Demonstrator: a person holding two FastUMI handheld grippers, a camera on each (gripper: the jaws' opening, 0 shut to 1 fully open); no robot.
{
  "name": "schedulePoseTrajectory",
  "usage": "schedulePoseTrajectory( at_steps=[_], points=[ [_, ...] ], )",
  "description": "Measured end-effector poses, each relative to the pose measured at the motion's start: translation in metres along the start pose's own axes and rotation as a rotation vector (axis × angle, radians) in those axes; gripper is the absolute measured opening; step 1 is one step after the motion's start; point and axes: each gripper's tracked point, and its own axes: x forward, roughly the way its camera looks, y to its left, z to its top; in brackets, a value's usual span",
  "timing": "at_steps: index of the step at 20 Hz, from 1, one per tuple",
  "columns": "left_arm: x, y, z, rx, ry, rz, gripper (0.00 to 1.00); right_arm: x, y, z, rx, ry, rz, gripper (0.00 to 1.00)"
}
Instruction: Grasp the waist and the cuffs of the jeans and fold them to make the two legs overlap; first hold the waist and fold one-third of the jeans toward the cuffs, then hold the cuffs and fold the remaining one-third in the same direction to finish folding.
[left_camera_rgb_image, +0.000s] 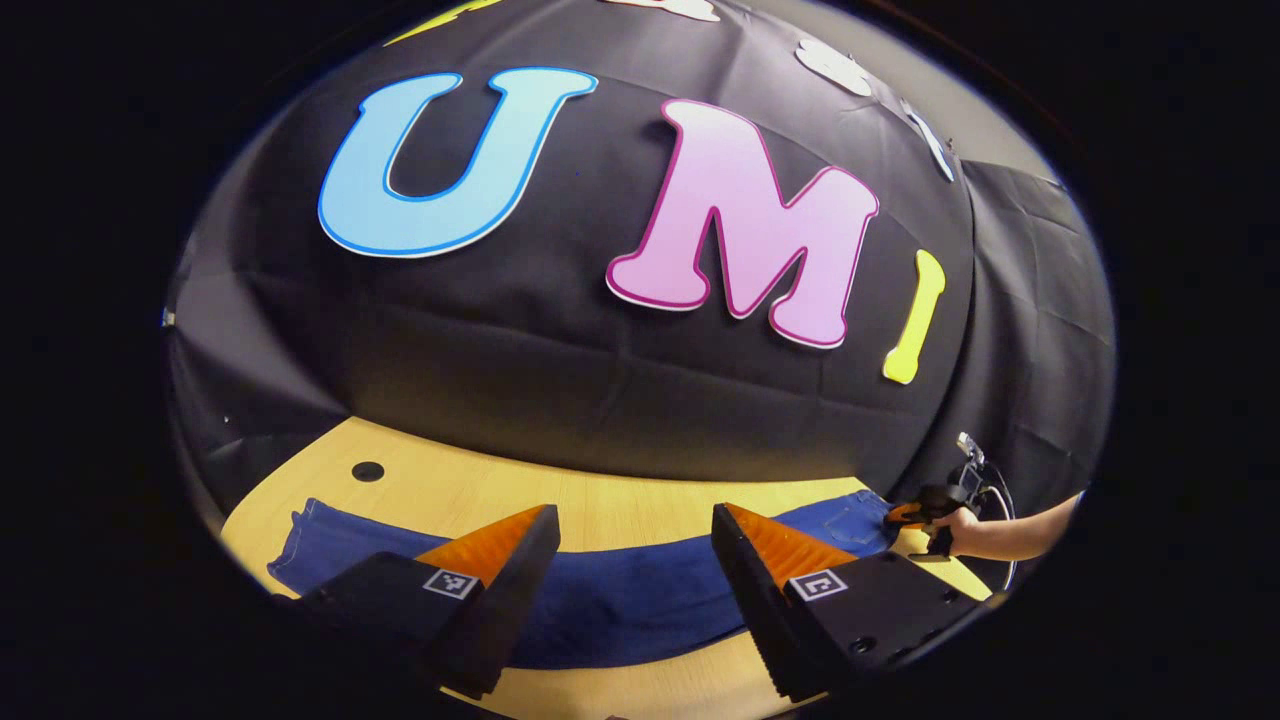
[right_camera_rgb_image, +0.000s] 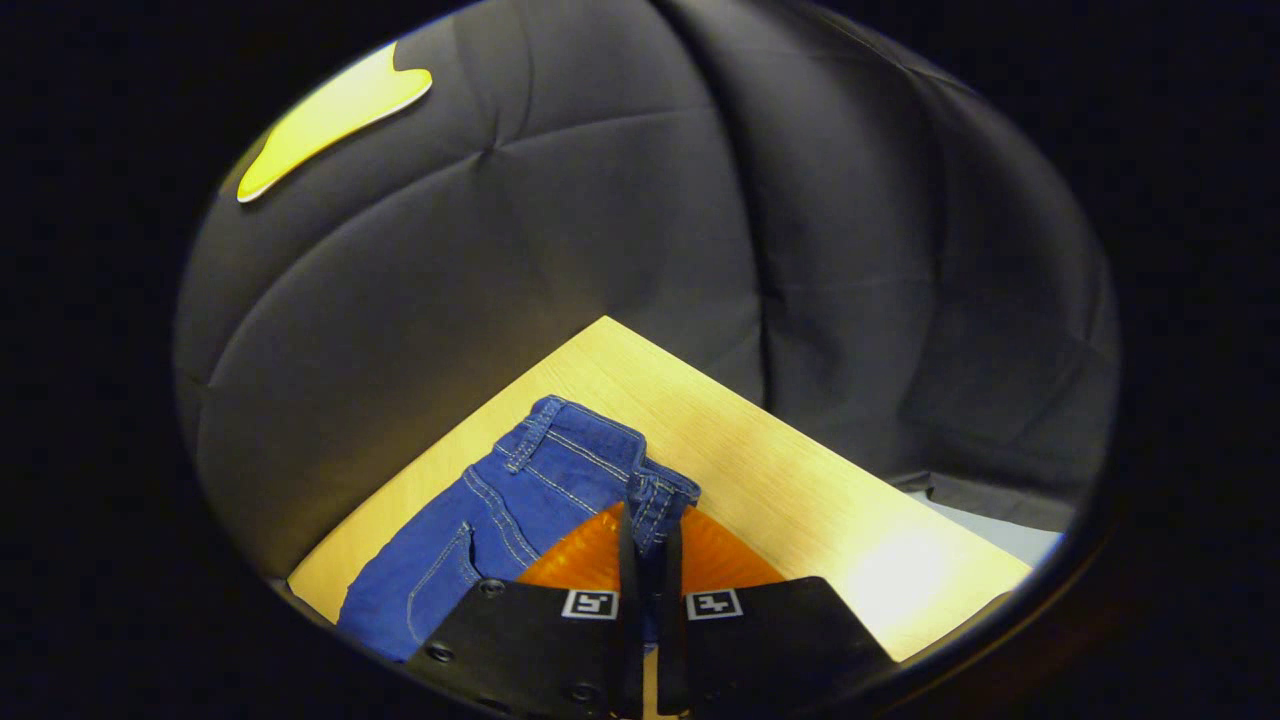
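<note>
The worktop (left_camera_rgb_image: 640, 505) is pale wood-grain laminate with a rounded near edge and one dark round hole at its far left; the booth's wrinkled black cloth wall rises right behind it. In the right gripper view its corner (right_camera_rgb_image: 610, 330) juts toward the cloth, with bare wood open to the right of the denim. The jeans (left_camera_rgb_image: 620, 600) lie flat across the worktop, a long band of dark blue denim, cuffs at the left, waist at the right. The left claw (left_camera_rgb_image: 635, 560) hangs above their middle, fingers spread wide with ribbed pads, gripping nothing. Far right in that view, a hand (left_camera_rgb_image: 965, 525) holds the other gripper at the waist. The right gripper view shows pale stitching, belt loops and a pocket seam on the jeans (right_camera_rgb_image: 520, 500); the right claw (right_camera_rgb_image: 648, 545) is pinched closed on the waistband edge
</note>
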Motion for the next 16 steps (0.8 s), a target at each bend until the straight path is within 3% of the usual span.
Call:
schedulePoseTrajectory(
  at_steps=[3,4,5,8,16],
  points=[
    [0.002,0.000,-0.005,-0.017,0.004,-0.012,0.97,-0.010,0.009,0.016,-0.037,-0.063,0.033,0.10],
    [0.002,0.000,-0.007,-0.030,0.003,-0.013,0.92,-0.019,0.015,0.024,-0.053,-0.100,0.051,0.10],
    [0.003,0.000,-0.007,-0.042,0.004,-0.013,0.97,-0.028,0.023,0.033,-0.071,-0.141,0.068,0.09],
    [-0.006,0.007,-0.006,-0.056,-0.009,-0.004,0.97,-0.051,0.050,0.046,-0.117,-0.237,0.152,0.09],
    [-0.053,0.057,-0.015,-0.085,-0.026,0.041,0.97,-0.115,0.069,0.000,-0.319,-0.375,0.416,0.09]
  ],
)
